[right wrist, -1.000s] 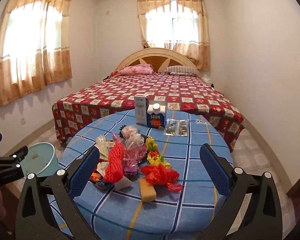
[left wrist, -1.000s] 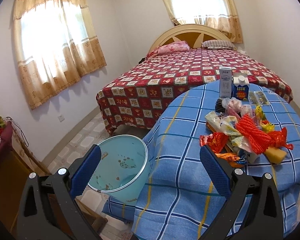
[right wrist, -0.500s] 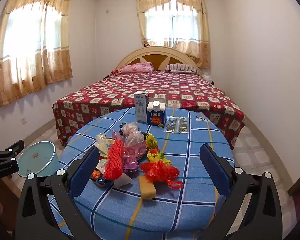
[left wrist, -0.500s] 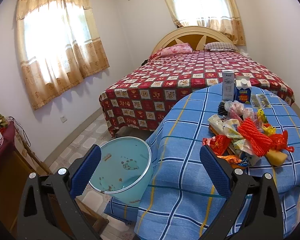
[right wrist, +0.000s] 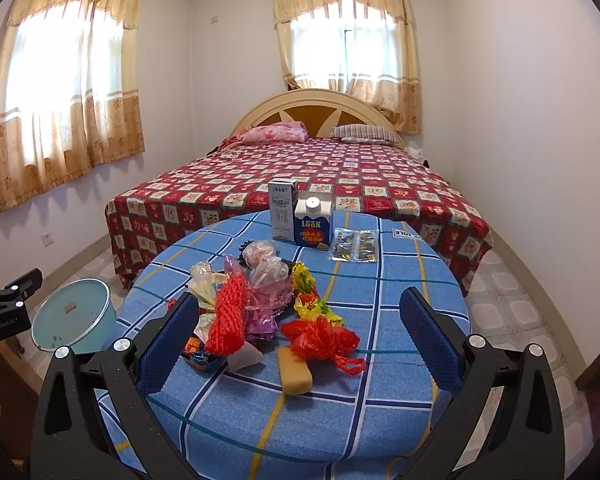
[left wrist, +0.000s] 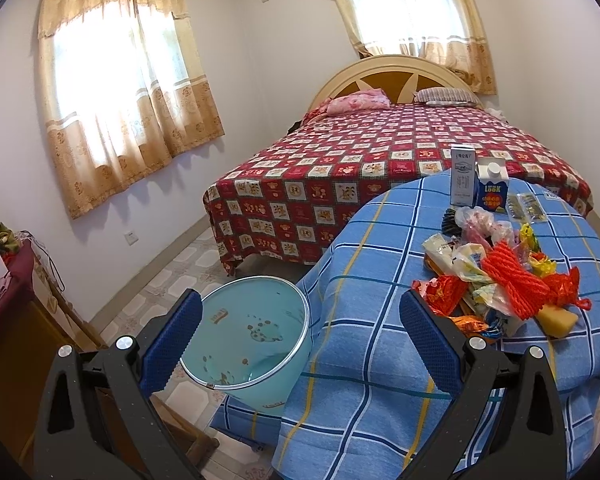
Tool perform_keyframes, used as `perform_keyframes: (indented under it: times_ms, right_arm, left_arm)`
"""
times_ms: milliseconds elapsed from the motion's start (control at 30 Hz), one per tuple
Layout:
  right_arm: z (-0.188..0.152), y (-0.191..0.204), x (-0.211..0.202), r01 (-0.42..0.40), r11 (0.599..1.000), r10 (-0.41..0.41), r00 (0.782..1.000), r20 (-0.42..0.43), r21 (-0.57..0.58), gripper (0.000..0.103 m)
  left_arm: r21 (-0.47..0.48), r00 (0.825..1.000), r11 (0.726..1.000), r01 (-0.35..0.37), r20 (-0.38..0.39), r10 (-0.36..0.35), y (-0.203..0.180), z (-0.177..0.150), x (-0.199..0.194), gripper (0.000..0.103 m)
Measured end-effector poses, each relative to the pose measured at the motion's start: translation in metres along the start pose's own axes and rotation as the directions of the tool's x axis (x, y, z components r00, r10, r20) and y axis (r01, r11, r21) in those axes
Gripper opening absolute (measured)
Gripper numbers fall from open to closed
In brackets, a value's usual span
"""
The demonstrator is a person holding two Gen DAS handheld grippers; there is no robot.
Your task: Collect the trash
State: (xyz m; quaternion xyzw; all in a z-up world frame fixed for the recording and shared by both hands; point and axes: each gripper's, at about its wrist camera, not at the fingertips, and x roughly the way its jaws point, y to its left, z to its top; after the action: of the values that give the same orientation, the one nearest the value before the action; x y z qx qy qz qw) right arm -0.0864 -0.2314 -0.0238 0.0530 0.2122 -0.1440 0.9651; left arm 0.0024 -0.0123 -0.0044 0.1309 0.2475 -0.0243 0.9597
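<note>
Only the left wrist view looked down into the pale blue bin [left wrist: 246, 336], which stood on the tiled floor [left wrist: 180, 268] just ahead of the left gripper [left wrist: 300, 344], between its wide-apart jaws and beside the table's draped edge; specks and a small scrap lay inside. The right wrist view alone showed the left gripper's tip at its far left, near the bin [right wrist: 74, 314]. The right gripper [right wrist: 300, 344] hung with jaws spread and empty, the trash pile [right wrist: 260, 304] directly ahead between them: red netting, crumpled wrappers, a yellow sponge [right wrist: 296, 372]. What lay beneath the wrappers was hard to make out. Beyond stood two cartons [right wrist: 300, 218] on the blue checked tablecloth [right wrist: 400, 280], then a bed [right wrist: 300, 176] with a red patterned cover and curtained windows.
</note>
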Motion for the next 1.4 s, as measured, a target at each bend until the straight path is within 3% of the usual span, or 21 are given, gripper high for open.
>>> perform_keyframes:
  times_ms: [1400]
  right_arm:
    - [-0.0056,0.0045,0.0049,-0.007,1.000,0.007,1.000,-0.016,-0.010,0.098]
  left_arm:
    - [-0.016,1.000,1.000,-0.016,-0.019,0.016,0.0071,-0.0002,0.0062,0.097]
